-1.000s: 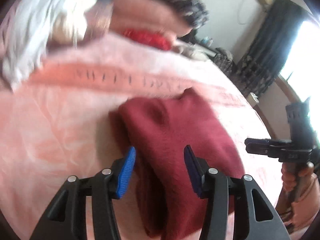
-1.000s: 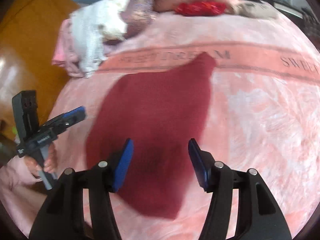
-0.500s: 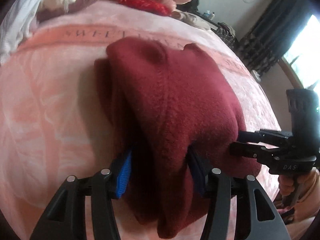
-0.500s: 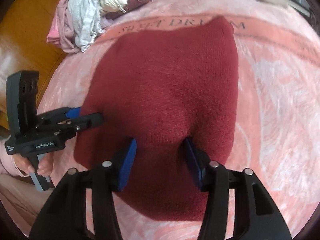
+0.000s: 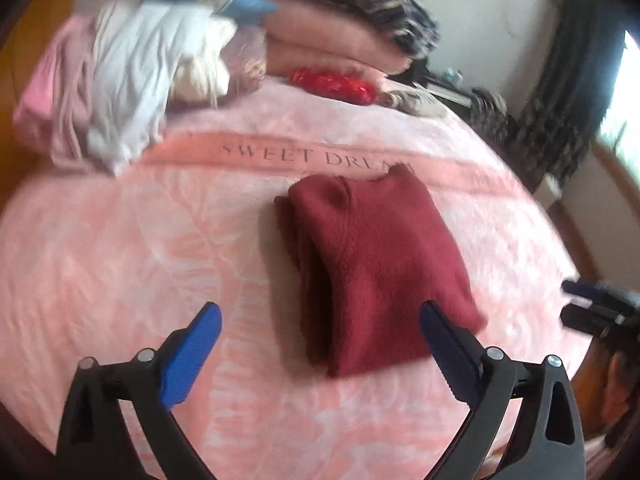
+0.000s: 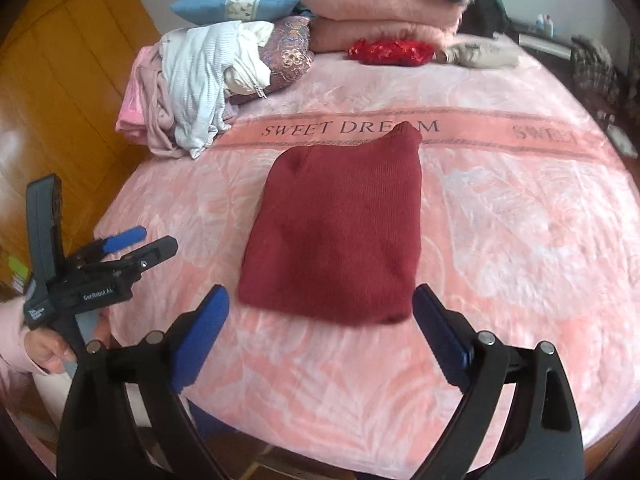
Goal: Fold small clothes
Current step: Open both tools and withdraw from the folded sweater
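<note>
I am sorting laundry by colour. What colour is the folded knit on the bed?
Dark red folded knit, plain with no pattern; clearest in the right wrist view.

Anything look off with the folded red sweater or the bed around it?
Minor: the red sweater is folded, but one far corner pokes up over the "SWEET DREAM" band. The unfolded clothes pile sits far left.
</note>
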`<state>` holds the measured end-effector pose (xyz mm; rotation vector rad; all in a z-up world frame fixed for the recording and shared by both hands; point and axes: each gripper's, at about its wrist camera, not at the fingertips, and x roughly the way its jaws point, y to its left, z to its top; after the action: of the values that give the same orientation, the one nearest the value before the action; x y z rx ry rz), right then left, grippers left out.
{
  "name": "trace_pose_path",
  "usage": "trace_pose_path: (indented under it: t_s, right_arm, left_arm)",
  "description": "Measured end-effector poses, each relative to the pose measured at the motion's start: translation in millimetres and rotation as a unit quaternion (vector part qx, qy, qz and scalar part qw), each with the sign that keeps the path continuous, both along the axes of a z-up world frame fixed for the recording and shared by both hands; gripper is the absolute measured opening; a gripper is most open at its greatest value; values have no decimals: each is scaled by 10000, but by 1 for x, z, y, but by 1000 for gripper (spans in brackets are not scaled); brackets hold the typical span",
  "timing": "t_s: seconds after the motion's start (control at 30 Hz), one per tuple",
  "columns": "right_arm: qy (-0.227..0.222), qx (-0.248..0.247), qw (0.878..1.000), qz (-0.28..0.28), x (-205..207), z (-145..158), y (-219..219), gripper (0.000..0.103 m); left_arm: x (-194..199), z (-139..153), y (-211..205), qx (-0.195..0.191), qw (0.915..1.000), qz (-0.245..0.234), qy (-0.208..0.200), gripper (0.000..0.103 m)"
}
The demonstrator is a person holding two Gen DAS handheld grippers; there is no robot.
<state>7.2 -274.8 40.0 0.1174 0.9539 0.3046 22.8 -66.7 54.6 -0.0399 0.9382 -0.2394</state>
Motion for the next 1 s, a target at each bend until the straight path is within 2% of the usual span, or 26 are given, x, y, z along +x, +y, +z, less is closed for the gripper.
trace_pose_path:
  t_s: [0.1, 0.23, 0.27, 0.37, 0.5, 0.7, 1.0]
  right_arm:
    - [-141, -494, 9986, -107, -23, -8, 2, 92]
    - [197, -165, 9989, -399, -36, -30, -6, 92]
    - [177, -210, 9986, -449, -39, -32, -7, 92]
    - [-11, -405, 9981, -465, -43, -31, -9, 92]
    - [-36, -484, 9975, -523, -44, -36, -7, 92]
    - [114, -477, 9981, -384, -40, -49, 3, 92]
    - [251, -526, 9979, -292, -35, -59, 15, 92]
  left_arm:
    - [-18, -4, -7, 504, 9987, 38, -8, 99]
    - [-26, -22, 1, 447, 9978, 393, 304, 99]
    - [-27, -25, 3, 392, 9976, 467, 339, 99]
    - [-35, -30, 2, 533, 9965, 616, 178, 99]
    - [-42, -35, -8, 642, 9960, 617, 79, 99]
    - [-50, -45, -26, 556, 9970, 398, 363, 99]
    - [-53, -44, -35, 612, 9971, 316, 316, 99]
